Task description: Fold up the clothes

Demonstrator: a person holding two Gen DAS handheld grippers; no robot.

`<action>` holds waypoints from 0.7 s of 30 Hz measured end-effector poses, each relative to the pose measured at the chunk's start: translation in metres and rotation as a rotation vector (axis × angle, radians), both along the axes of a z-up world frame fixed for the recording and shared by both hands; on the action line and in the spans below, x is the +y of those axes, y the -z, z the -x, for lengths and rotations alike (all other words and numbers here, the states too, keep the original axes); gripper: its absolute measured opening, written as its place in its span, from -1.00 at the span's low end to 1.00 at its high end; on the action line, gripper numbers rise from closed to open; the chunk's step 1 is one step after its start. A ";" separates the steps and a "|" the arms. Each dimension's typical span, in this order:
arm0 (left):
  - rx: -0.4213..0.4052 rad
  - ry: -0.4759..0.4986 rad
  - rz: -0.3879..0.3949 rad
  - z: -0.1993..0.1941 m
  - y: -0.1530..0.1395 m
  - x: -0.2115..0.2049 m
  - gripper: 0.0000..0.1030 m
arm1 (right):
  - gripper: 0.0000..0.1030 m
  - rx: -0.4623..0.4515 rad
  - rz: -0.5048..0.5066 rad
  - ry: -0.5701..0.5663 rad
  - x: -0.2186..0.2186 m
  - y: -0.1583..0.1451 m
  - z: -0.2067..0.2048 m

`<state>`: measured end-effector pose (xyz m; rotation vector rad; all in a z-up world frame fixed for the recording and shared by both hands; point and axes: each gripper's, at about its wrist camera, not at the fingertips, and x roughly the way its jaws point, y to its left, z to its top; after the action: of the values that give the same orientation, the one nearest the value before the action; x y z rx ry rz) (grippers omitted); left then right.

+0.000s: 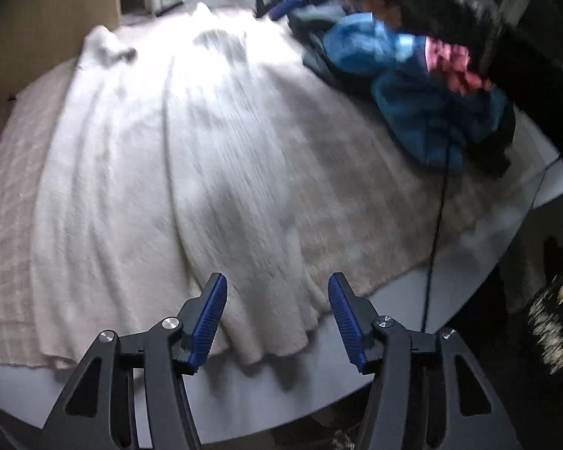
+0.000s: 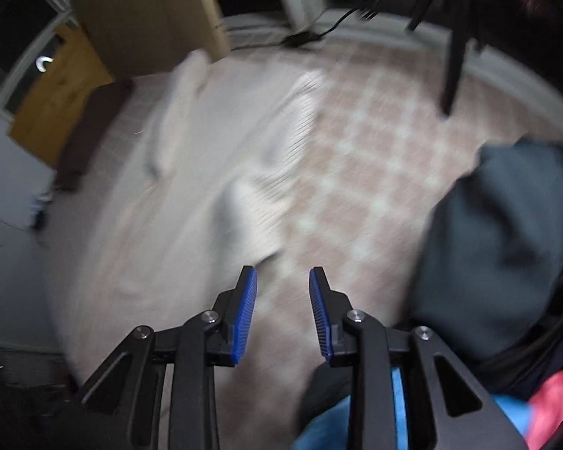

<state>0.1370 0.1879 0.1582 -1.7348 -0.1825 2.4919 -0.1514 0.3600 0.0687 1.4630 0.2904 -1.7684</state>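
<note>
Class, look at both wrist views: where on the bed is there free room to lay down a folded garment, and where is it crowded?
Free: the checked pink-and-white bed cover between the spread white knitted garment and the heap of blue, dark grey and pink clothes. Crowded: that heap's corner, and the side under the white garment.

Cream-white knitted garment (image 1: 161, 172) lies spread flat over the checked cloth on the worktop, long lengthwise wrinkles, near hem reaching the worktop's front edge; in the right wrist view (image 2: 191, 172) one ribbed part is folded over itself. Unfolded pile of blue, dark grey and pink clothes (image 1: 424, 86) sits bunched beside it, apart.
</note>
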 end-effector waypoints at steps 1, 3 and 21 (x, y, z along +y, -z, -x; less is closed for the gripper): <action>-0.008 -0.002 0.004 0.000 0.004 -0.001 0.05 | -0.44 -0.032 0.014 -0.020 0.007 0.003 -0.027; -0.027 -0.017 -0.005 -0.004 0.010 -0.006 0.05 | -0.44 -0.050 0.016 -0.087 0.003 0.007 -0.063; -0.040 -0.352 -0.041 -0.049 0.043 -0.181 0.22 | -0.39 -0.262 0.163 -0.038 -0.007 0.052 -0.239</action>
<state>0.1864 0.0067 0.1149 -1.8776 -0.5860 2.6617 0.0873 0.3531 0.0165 1.5381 0.0369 -1.5113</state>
